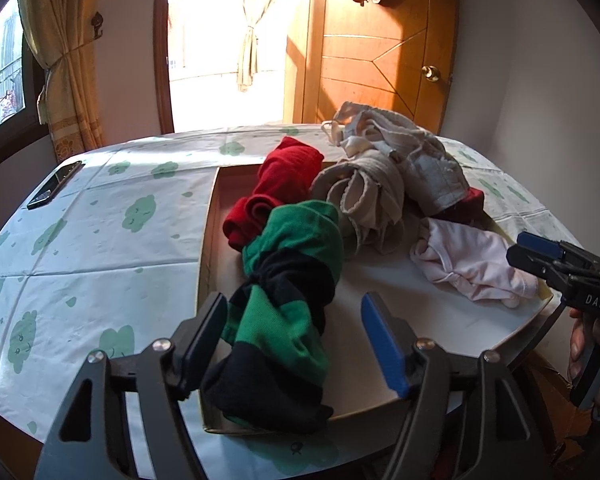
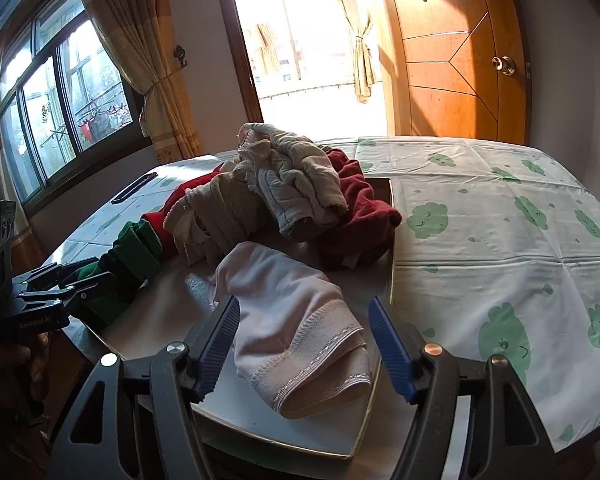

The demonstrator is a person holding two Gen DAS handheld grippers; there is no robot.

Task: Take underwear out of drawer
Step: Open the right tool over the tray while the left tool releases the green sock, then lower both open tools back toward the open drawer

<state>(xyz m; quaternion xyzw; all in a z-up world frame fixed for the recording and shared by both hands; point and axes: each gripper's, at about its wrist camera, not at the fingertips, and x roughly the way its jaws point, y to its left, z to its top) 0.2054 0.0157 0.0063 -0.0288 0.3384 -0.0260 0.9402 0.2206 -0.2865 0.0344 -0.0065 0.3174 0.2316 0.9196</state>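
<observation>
A shallow drawer [image 1: 208, 240] [image 2: 391, 240] lies on the table, full of underwear. A green-and-black pair [image 1: 288, 280] hangs over its near rim, between the fingers of my left gripper [image 1: 296, 332]. The jaws stand wide and open; the blue right pad [image 1: 380, 344] is clear of the cloth. A pale pink pair [image 2: 300, 340] lies in the drawer's near corner between the wide-open jaws of my right gripper [image 2: 304, 340], and neither pad presses on it. Each view shows the other gripper at its side edge: the right gripper [image 1: 540, 256] and the left gripper [image 2: 60, 276].
Red underwear [image 1: 280, 188], a beige and white heap [image 1: 380, 184] [image 2: 280, 184] and a dark red piece [image 2: 360, 220] fill the drawer's far end. A phone [image 1: 54, 190] lies on the cloud-print tablecloth [image 2: 500, 220]. Behind stand a wooden door [image 1: 380, 60] and curtained windows.
</observation>
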